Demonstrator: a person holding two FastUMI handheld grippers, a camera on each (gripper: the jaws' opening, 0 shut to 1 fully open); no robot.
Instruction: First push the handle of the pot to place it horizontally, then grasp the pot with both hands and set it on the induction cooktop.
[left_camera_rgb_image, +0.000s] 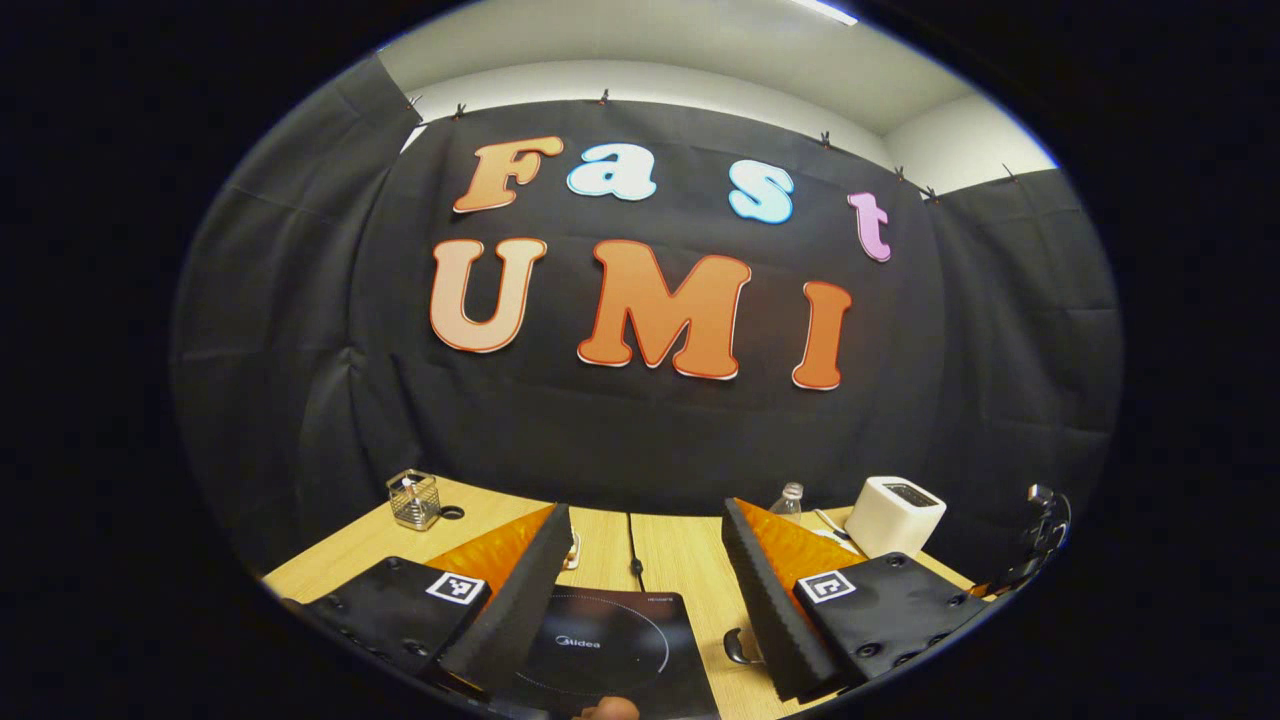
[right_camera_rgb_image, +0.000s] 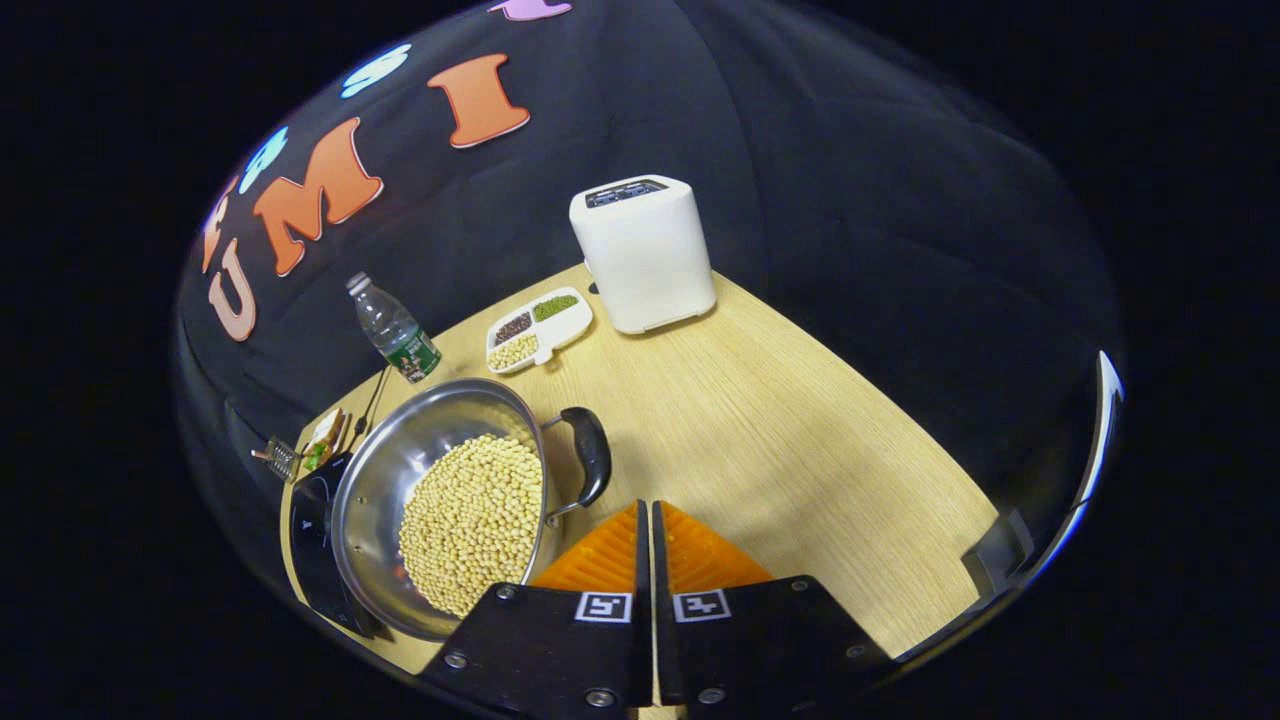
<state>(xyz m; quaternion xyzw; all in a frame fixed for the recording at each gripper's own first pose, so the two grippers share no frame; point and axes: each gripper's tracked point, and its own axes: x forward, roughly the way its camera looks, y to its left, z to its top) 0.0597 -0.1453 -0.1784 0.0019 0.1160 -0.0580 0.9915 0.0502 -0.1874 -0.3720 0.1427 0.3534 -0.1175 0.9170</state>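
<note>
Pushing was the step in hand: the right gripper, fingers pressed together on nothing, sat just beside the black loop handle of the shiny steel pot of pale beans. That pot rested on the wooden table beside the black glass induction cooktop. Above the cooktop the left gripper gaped wide and empty. Next, I judged, came nudging the handle sideways.

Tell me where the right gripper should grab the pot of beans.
Probably the black loop handle on the pot. It juts from the rim toward the shut right gripper, so open the fingers and come in from that side, closing across the handle's bar, clear of the beans.
</note>
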